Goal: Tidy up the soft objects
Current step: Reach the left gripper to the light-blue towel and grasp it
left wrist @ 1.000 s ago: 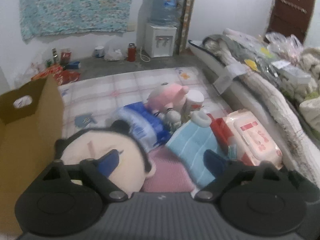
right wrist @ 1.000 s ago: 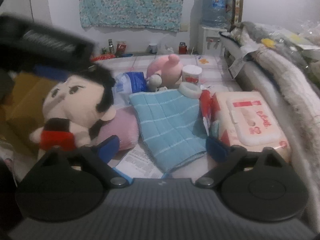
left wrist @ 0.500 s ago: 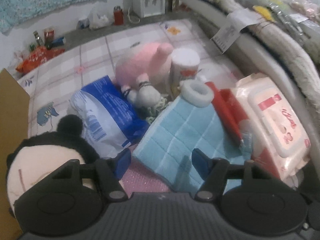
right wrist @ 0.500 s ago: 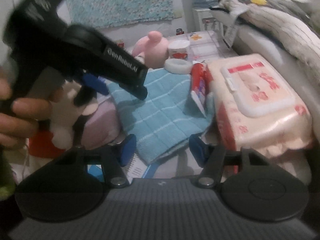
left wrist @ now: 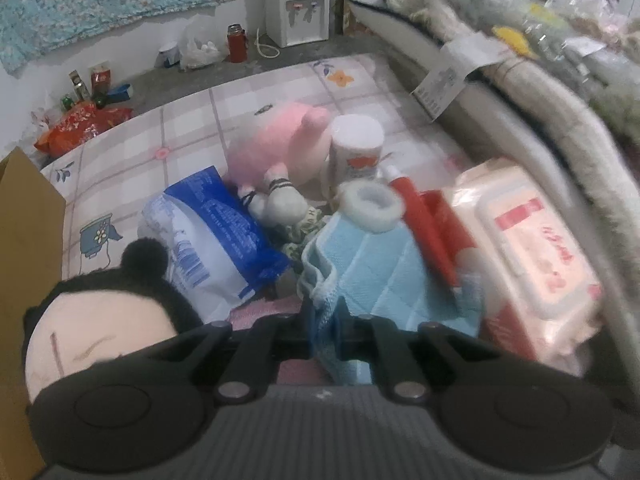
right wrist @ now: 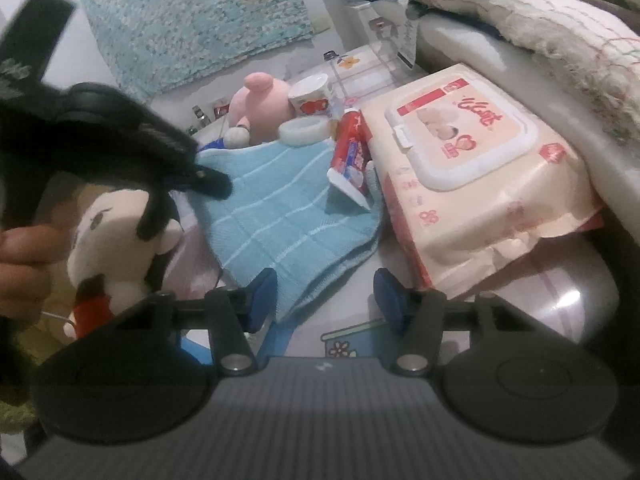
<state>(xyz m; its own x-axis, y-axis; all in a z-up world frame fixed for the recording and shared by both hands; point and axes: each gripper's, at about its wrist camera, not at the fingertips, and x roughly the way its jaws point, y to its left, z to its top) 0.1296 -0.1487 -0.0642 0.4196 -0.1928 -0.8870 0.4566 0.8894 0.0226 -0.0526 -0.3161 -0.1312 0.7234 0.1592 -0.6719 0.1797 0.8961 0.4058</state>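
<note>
**plushfan22:** So where's the soft stuff at right now? I see the light blue ribbed cotton towel (left wrist: 372,268) spread over the pile in the middle of the checked floor mat (left wrist: 188,136), between the black-haired cream-faced plush doll (left wrist: 100,320) and the big peach pack of baby wipes (left wrist: 532,256).

**tidy_mo:** Yep, and the left gripper (left wrist: 325,320) has its jaws pinched together on the near left corner of that towel — you can see the cloth bunched up between them. The right gripper (right wrist: 326,294) is spread wide with nothing in it, hovering just over the towel's near edge.

**plushfan22:** How's it gonna handle, you think?

**tidy_mo:** Light and floppy, zero stiffness. A corner grip is fine for dragging but it'll droop and trail. My guess is the white ring of tape (left wrist: 374,206) and the red toothpaste tube (left wrist: 424,232) resting on it (both on the far side) will slide or tumble off when it lifts.

**plushfan22:** So grab a second corner with the free one?

**tidy_mo:** That's what I'd do — take the near right corner so it hangs flat. The pink plush toy (left wrist: 284,148) behind looks squishier, so I'd take that by the body.
</note>
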